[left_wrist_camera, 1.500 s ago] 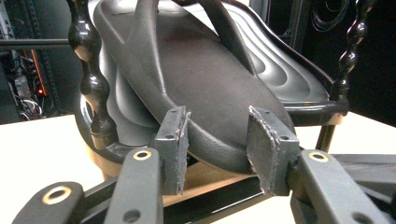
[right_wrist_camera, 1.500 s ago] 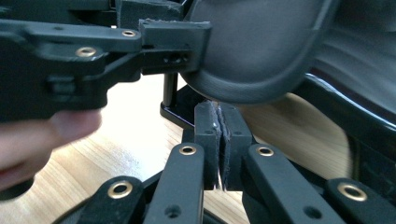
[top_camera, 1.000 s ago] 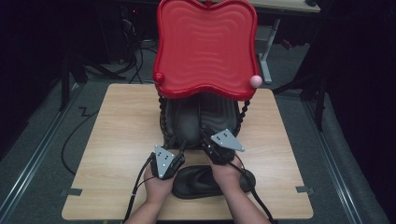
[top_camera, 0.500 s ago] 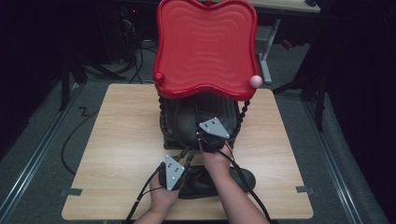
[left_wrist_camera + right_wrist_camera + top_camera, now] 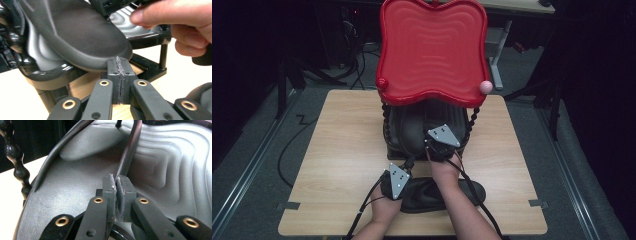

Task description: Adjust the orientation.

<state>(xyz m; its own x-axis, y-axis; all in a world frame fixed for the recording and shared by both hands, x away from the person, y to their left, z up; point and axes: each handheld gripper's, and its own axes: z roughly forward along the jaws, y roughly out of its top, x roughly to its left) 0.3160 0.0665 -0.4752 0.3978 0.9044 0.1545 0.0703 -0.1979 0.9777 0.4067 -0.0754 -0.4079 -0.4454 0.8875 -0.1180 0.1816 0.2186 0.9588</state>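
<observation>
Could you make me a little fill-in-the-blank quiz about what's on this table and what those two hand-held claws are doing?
1. The tall ridged panel standing at the table's far side is coloured ____.
2. The small ball at that panel's lower right corner is ____.
3. The left gripper has its jaws ____, just below a dark padded cushion.
4. The right gripper is shut on a thin black ____.

Missing words: red; pink; shut; strap

A black ridged seat cushion (image 5: 412, 131) sits on a dark bead-turned chair frame (image 5: 473, 120) at frame centre, beneath a raised red wavy panel (image 5: 432, 50); a second black cushion (image 5: 437, 195) lies flat at lower centre.
</observation>
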